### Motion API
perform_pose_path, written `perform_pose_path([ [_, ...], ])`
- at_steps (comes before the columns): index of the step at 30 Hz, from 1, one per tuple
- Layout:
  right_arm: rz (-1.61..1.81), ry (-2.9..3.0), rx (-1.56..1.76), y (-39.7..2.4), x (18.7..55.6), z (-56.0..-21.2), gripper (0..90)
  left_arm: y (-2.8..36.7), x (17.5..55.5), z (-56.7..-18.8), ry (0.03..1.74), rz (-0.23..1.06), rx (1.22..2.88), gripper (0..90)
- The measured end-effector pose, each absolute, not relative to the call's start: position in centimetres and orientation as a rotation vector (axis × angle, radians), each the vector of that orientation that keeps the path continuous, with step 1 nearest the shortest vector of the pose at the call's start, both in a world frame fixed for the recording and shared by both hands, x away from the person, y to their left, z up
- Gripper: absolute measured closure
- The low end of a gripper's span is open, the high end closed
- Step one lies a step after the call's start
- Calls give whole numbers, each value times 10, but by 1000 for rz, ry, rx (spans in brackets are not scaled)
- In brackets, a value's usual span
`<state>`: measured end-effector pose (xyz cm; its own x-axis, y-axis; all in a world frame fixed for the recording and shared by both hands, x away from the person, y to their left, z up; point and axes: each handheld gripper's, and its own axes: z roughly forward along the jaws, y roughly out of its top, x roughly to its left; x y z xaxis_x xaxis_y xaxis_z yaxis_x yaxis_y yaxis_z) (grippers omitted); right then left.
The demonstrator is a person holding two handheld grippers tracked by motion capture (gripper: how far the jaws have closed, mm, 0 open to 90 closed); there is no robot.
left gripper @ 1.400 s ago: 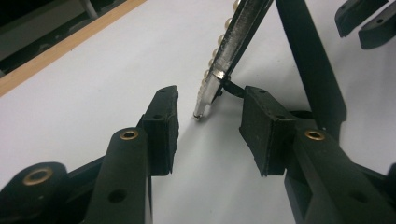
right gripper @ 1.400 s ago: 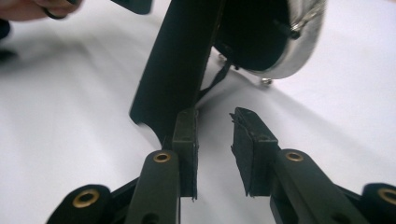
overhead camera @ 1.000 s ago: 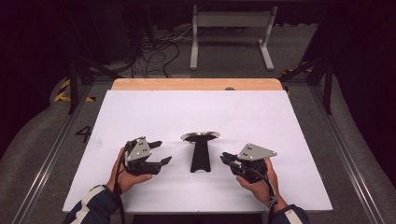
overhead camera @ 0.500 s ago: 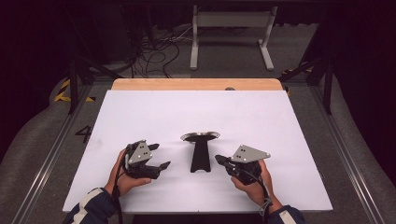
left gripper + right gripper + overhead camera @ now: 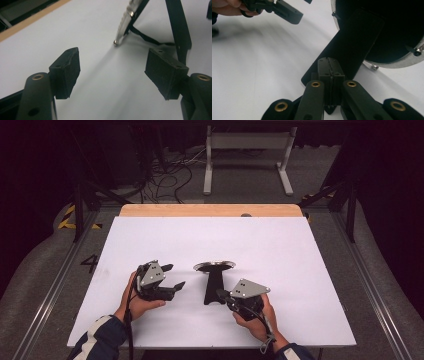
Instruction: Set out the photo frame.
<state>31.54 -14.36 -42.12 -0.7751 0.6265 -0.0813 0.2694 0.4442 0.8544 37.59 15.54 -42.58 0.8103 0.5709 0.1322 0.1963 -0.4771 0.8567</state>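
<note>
Bright white table (image 5: 300, 270), dark surroundings, soft shadows, blurred close-ups

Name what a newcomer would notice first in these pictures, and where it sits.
A black stand with a round silver-rimmed top sits mid-table on the white sheet. The right gripper, jaws shut, points at its base from the near right. The left gripper, jaws apart with nothing between them, faces it from the left.

The desk (image 5: 300, 250) lies bare along its far edge and toward both far corners, leaving wide room to pass. One obstacle stands near the middle of the near half: a black stand (image 5: 214, 282) with a round top. The left gripper (image 5: 170, 277) and right gripper (image 5: 221, 294) flank it, narrowing the gaps there.
</note>
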Motion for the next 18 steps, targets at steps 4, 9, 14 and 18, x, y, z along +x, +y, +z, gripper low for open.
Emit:
perform_pose_path([
  [4,1278,2271,763,-134,314,-424,900,149,382,-415,550,498,2000,300],
  [9,1269,2263,737,-117,312,-425,900,137,388,-411,521,469,1986,307],
  [14,1242,2281,720,-100,314,-432,900,123,396,-415,506,454,2007,313],
  [18,1192,2294,721,-89,317,-442,900,113,405,-422,506,425,2010,370],
])
